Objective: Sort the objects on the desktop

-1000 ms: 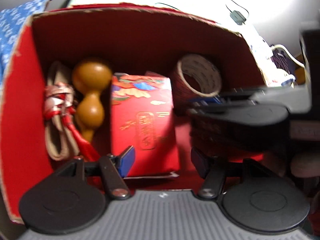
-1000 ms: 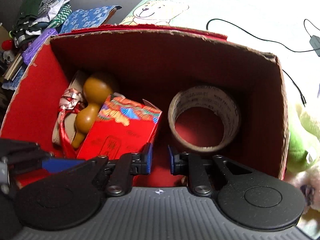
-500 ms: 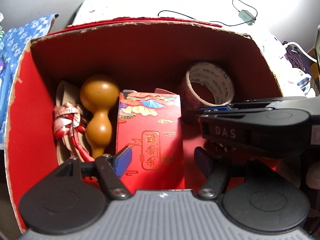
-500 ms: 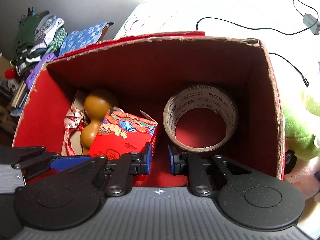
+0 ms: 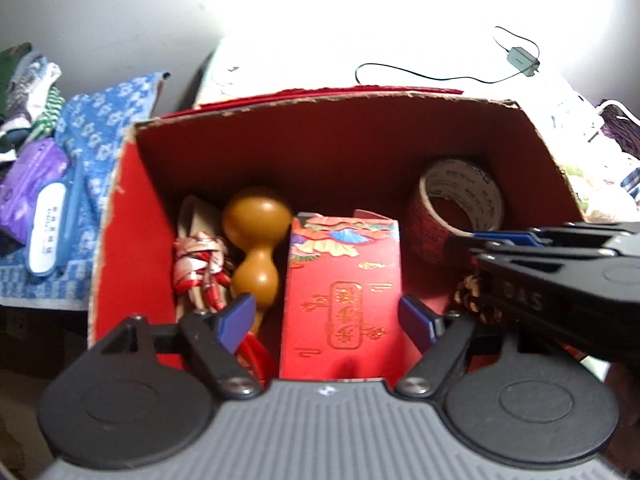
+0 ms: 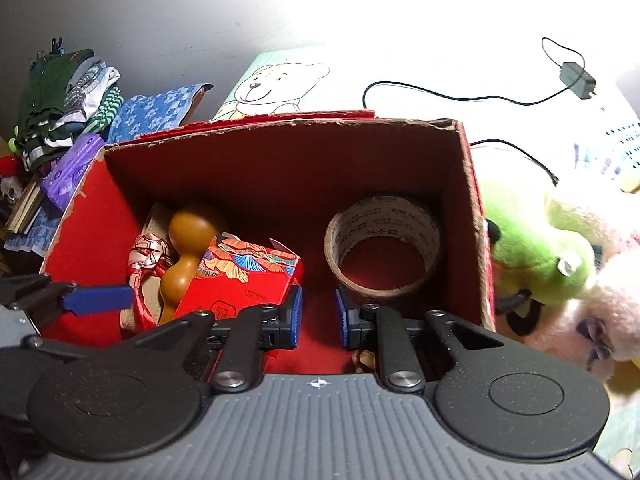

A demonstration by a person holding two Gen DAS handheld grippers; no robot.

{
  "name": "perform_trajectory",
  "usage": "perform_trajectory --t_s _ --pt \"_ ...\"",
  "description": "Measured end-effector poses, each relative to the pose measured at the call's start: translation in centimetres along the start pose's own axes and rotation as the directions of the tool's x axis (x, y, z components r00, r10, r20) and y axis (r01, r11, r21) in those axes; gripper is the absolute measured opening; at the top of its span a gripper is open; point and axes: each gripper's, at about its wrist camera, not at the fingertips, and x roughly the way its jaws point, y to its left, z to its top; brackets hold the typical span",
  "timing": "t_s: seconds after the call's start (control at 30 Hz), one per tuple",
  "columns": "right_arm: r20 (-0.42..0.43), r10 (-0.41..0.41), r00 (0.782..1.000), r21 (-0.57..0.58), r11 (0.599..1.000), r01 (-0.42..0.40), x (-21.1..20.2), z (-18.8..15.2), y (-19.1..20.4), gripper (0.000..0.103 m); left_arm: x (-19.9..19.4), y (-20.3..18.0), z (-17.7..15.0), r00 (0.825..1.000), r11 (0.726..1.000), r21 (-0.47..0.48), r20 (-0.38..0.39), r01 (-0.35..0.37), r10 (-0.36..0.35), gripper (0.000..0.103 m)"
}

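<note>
An open red cardboard box (image 5: 132, 216) is seen from above by both grippers, and several things lie on its floor. A red gift carton (image 5: 342, 292) lies flat near the middle, its long side running from the near wall toward the far wall. A tan gourd (image 5: 256, 248) rests just to the left of it, lying the same way, with a knotted red-and-white cord (image 5: 200, 260) beside it. A roll of tape (image 6: 386, 248) is placed at the right end, well apart from the carton, with its hole facing up. The left gripper (image 5: 328, 316) is held wide open and empty, and the carton is framed squarely between its blue pads (image 5: 236, 316), directly ahead and below. The right gripper (image 6: 318, 316) is narrowed to a small gap with nothing held between its pads; the bare box floor is seen through the gap, the carton's corner just to the left and the tape ahead to the right. A brown pine cone (image 5: 474, 296) is partly hidden under the right gripper. The left gripper is judged the better placed for the carton, its opening already lying across the carton's short width.
</note>
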Motion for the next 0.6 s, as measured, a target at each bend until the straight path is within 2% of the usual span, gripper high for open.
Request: perform_trajectory --t_s 0.1,0.2,0.33,0.5,0.6 --pt "0.008 -0.014 1.000 0.014 1.000 0.014 -0.4 -0.5 -0.1 0.019 -0.1 0.1 -0.3 0.999 0.999 -0.001 0.003 -0.053 0.053 0.083" --pt "0.018 -0.022 1.000 0.028 0.999 0.022 -1.0 -1.0 0.0 0.019 0.1 0.5 -0.5 0.997 0.997 -0.012 -0.013 -0.075 0.075 0.083" --pt "0.028 -0.041 0.999 0.033 0.999 0.040 -1.2 -1.4 0.2 0.028 0.4 0.4 -0.6 0.994 0.994 -0.011 -0.021 -0.108 0.107 0.084" --pt "0.046 -0.029 0.999 0.035 0.999 0.027 -1.1 -1.8 0.4 0.028 0.9 0.7 -0.5 0.989 0.989 -0.044 -0.043 -0.145 0.143 0.085" --pt "0.054 -0.020 0.998 0.032 0.999 0.019 -0.9 -2.0 0.2 0.028 0.9 0.6 -0.5 0.981 0.979 -0.057 -0.032 -0.195 0.193 0.084"
